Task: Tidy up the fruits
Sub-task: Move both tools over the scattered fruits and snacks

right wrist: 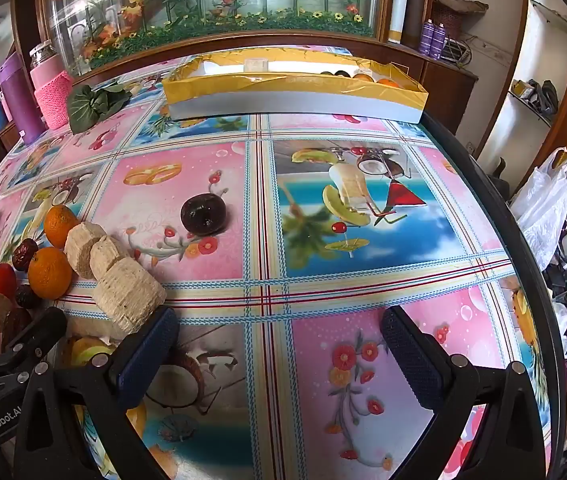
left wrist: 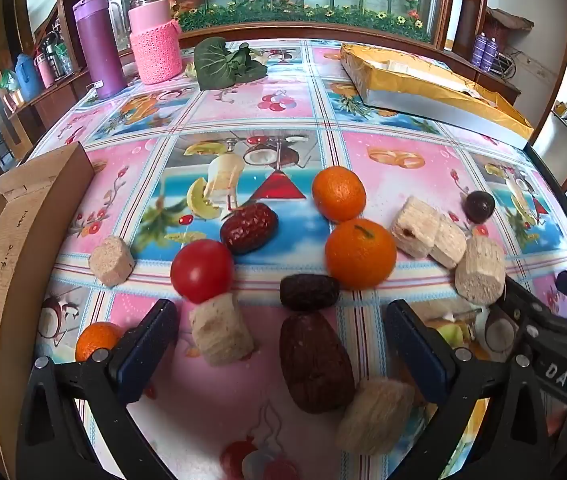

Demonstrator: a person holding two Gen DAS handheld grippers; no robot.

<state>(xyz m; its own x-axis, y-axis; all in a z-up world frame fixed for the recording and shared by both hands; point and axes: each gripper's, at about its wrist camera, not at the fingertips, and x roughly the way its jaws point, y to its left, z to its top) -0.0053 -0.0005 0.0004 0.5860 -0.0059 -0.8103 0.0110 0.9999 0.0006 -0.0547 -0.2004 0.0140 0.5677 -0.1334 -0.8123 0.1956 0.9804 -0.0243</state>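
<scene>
Left wrist view: left gripper [left wrist: 279, 344] hangs over scattered fruit, jaws spread, a dark date [left wrist: 315, 360] lying loose between them. Right gripper [right wrist: 279, 344] jaws are spread over bare counter [right wrist: 363, 280].

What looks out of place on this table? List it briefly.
One dark round fruit sits alone on a pink square, apart from the heap of oranges, dates, a cherry tomato and pale beige chunks. A green leafy bundle lies by the pink bottle. Nothing looks spilled or broken.
</scene>
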